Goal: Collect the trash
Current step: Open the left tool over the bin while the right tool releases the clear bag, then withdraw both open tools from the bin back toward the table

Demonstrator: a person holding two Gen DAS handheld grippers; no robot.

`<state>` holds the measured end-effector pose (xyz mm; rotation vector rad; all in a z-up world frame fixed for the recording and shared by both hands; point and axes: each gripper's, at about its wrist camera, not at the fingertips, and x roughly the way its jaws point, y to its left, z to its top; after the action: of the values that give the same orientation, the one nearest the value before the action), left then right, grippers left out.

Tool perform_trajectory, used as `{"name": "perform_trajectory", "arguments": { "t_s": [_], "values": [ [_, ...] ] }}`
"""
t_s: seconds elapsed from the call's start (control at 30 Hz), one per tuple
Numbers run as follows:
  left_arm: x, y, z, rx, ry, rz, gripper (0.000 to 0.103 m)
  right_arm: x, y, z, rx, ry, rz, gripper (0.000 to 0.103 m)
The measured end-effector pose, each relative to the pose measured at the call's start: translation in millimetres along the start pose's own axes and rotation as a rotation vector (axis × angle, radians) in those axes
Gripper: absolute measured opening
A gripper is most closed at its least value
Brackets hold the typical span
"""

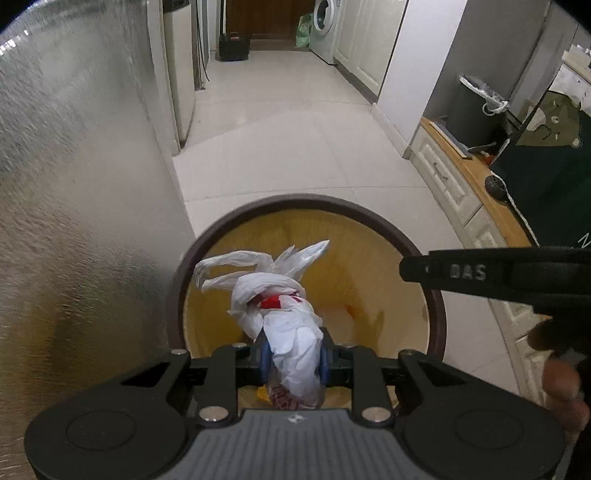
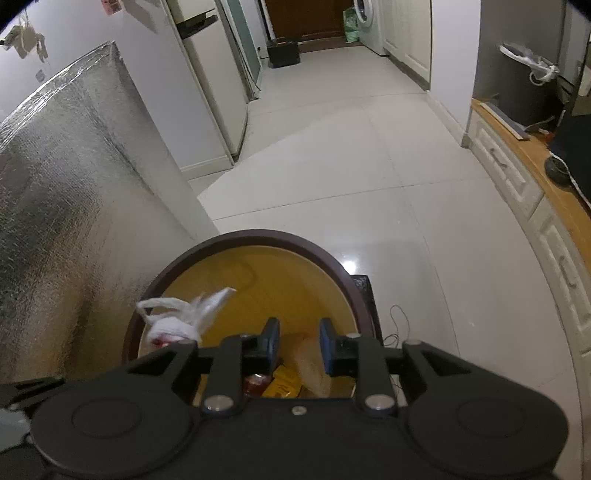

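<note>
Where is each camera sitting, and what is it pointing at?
Left wrist: sits on the left gripper, looking down into the yellow bin; its fingers pinch the white trash bag. The right gripper's side and a hand show.
Right wrist: sits on the right gripper, open above the same bin; the left gripper's edge shows.
Shared: bin, bag, silver foil box, hallway, washing machine.

Dim indoor light, floor [image 2: 351, 264] glare, fisheye-bent, dark-cornered edges.
</note>
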<state>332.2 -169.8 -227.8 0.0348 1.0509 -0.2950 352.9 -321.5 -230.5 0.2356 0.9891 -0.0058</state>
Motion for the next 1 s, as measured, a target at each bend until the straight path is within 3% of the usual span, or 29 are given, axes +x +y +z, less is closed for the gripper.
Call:
{"name": "perform_trajectory", "arguments": {
  "t_s": [0.1, 0.13, 0.23, 0.4, 0.57, 1.0],
  "values": [
    [5.0, 2.7, 0.1, -0.015, -0.005, -0.053, 0.032, -0.9, -5.5, -1.3, 0.005, 0.008, 0.004, 0.024],
    [7.3, 2.5, 0.5, -0.015, 0.004, -0.065, 0.041, -1.4, -7.0, -1.9, 0.007, 0.01, 0.004, 0.024],
    [11.2, 0.9, -3.3, 0.004, 0.03, -0.036, 0.06, -0.5, -13.2, -4.2, 0.016, 0.02, -0.005, 0.024],
    [12.6, -1.5, -8.0, 0.039, 0.082, 0.009, 0.08, -0.9, -17.2, -11.4, 0.0, 0.05, -0.009, 0.025],
    [6.0, -0.7, -12.2, 0.04, 0.098, 0.031, 0.086, -7.6, -13.1, -16.5, -0.059, 0.072, 0.026, 0.035],
    [-13.7, 5.3, -19.8, -0.031, 0.106, 0.054, 0.103, -37.2, -9.6, -25.7, -0.134, 0.075, 0.003, 0.065]
  ]
}}
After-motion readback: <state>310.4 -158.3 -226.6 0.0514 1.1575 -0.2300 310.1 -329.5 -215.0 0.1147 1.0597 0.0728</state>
